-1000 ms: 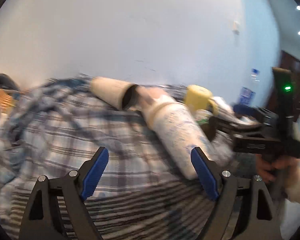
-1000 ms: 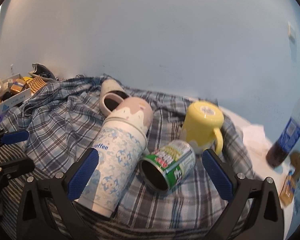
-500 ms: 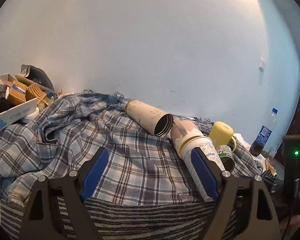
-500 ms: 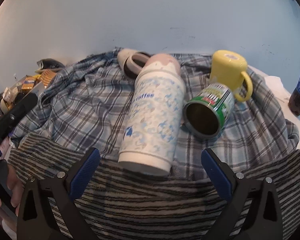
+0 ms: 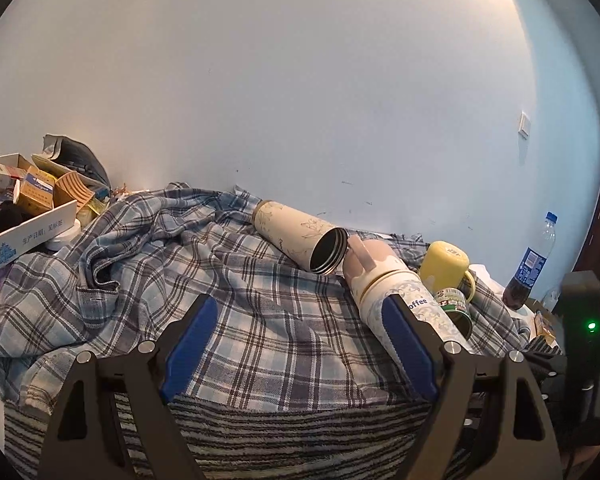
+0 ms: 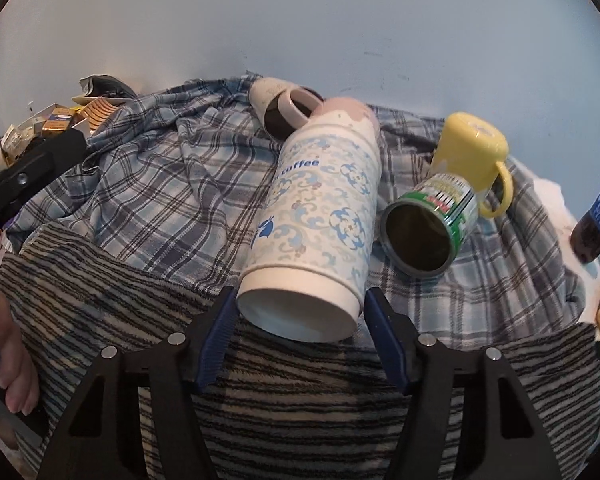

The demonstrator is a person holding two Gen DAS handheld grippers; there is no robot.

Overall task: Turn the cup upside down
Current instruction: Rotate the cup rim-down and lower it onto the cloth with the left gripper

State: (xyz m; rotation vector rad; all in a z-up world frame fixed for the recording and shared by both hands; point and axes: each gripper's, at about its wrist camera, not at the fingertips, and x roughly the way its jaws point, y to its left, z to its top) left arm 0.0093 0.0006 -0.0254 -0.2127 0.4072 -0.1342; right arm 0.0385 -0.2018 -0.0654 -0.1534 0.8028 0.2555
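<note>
A white cup with blue floral print and a pink lid (image 6: 320,208) lies on its side on the plaid cloth, base toward me. It also shows in the left wrist view (image 5: 396,292). My right gripper (image 6: 300,320) has its blue pads on either side of the cup's base, narrowed close to it; I cannot tell whether they touch. My left gripper (image 5: 300,340) is open and empty over the cloth, left of the cup.
A beige tumbler (image 5: 300,240) lies open-mouthed behind the cup. A green can (image 6: 432,220) lies beside it, and a yellow mug (image 6: 472,156) stands upside down. A box of small packages (image 5: 20,216) sits far left, a cola bottle (image 5: 528,268) far right.
My right gripper has come forward and narrowed around the cup's base. My left gripper has pulled back and steadied, so more of the bed shows.
</note>
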